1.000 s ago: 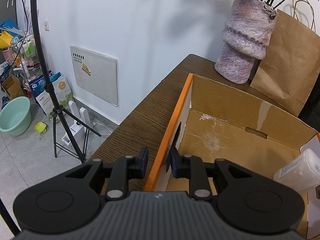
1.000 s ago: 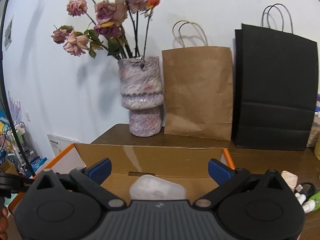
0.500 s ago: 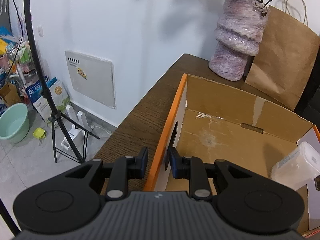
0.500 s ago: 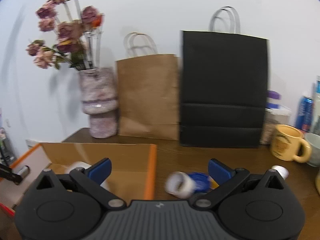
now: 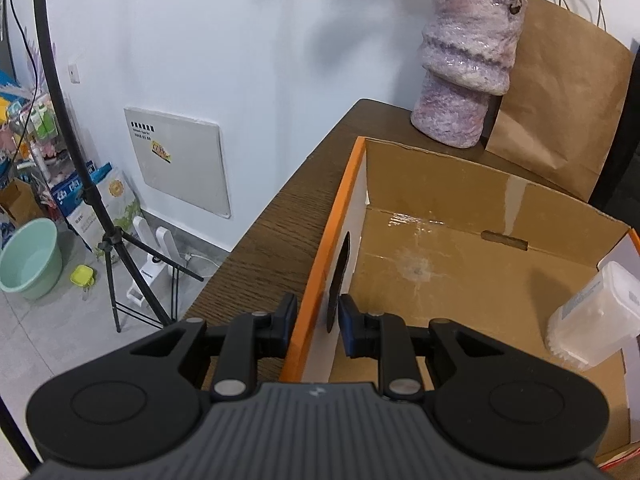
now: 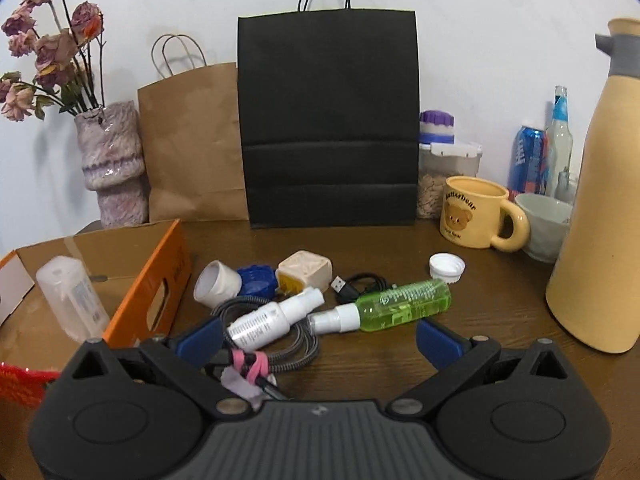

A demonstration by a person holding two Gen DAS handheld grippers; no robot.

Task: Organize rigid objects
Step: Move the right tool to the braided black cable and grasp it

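Observation:
My left gripper (image 5: 314, 322) is shut on the left wall of the orange-edged cardboard box (image 5: 460, 208), one finger outside and one inside. A clear plastic container (image 5: 588, 320) lies inside the box at the right, also seen as the container (image 6: 72, 300) in the right wrist view. My right gripper (image 6: 318, 338) stands open over a pile on the wooden table: a green spray bottle (image 6: 400, 306), a white spray bottle (image 6: 272, 318), a coiled grey cable (image 6: 276, 356), a white cap (image 6: 218, 284), a blue lid (image 6: 256, 280) and a beige cube (image 6: 306, 272). Nothing is between its fingers.
A black paper bag (image 6: 330, 120), a brown paper bag (image 6: 192, 140) and a vase of dried flowers (image 6: 114, 164) stand at the back. A yellow mug (image 6: 478, 218), a bowl (image 6: 542, 224), bottles and a tall beige jug (image 6: 600, 200) crowd the right. A small white lid (image 6: 447, 267) lies loose.
My right gripper has swung from above the box to the right, over the pile of small items. My left gripper has kept its hold on the box wall.

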